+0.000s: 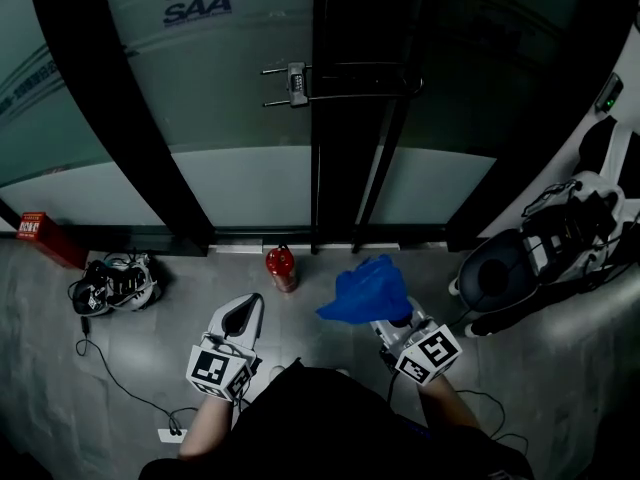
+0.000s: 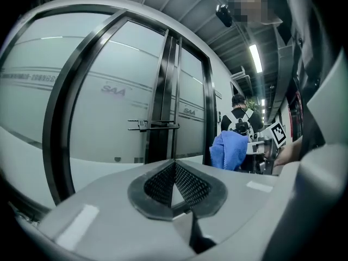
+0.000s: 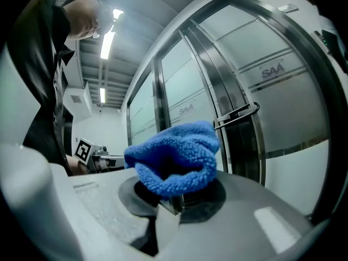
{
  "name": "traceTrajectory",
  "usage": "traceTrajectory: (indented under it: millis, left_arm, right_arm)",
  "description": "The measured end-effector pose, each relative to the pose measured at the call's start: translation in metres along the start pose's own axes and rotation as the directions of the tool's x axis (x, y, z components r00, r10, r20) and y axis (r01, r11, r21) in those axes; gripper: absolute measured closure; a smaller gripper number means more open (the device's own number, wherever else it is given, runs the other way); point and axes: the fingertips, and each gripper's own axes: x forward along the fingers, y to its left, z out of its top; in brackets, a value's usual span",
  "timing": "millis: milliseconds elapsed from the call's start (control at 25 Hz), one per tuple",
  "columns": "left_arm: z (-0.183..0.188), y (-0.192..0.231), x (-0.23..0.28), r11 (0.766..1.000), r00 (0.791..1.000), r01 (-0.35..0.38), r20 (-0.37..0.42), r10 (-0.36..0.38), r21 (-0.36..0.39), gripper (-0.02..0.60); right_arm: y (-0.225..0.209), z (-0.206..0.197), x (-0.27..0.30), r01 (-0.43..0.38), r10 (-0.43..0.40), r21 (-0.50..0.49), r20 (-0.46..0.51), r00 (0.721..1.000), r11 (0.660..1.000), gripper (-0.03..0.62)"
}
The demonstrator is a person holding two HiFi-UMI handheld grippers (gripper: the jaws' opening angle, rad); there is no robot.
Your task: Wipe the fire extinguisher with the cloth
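A small red fire extinguisher stands on the grey floor in front of the dark door frame, between my two grippers and a little beyond them. My right gripper is shut on a blue cloth, which bunches up over its jaws and also shows in the left gripper view. My left gripper is shut with nothing in it; its ribbed pads meet. Neither gripper view shows the extinguisher. Both grippers are held raised and level, well above the floor.
Frosted glass doors with a metal handle and lock fill the far side. A bundle of gear with cables lies on the floor at left, a red box beyond it. A white and black machine stands at right.
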Motion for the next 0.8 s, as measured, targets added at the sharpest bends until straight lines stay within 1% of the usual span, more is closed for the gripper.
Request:
traceTrajectory:
  millis: [200, 360, 600, 800]
  left_arm:
    - [-0.001, 0.011, -0.004, 1.000, 1.000, 0.010, -0.009, -0.010, 0.009, 0.574]
    - [0.000, 0.020, -0.010, 1.000, 1.000, 0.001, 0.011, -0.001, 0.006, 0.574]
    - [-0.007, 0.027, -0.018, 1.000, 1.000, -0.017, 0.009, 0.017, -0.013, 0.574]
    - [-0.012, 0.026, -0.017, 0.999, 1.000, -0.011, -0.009, 0.011, -0.040, 0.574]
  right_arm:
    - [0.004, -0.003, 0.009, 0.002, -0.003, -0.019, -0.017, 1.000, 1.000, 0.543]
    - [0.009, -0.002, 0.013, 0.002, -0.002, -0.021, -0.016, 1.000, 1.000, 0.543]
    - [0.018, -0.008, 0.019, -0.018, 0.017, -0.028, -0.041, 0.999, 0.999, 0.543]
    - [0.019, -0.012, 0.022, -0.020, 0.019, -0.021, -0.057, 0.998, 1.000, 0.543]
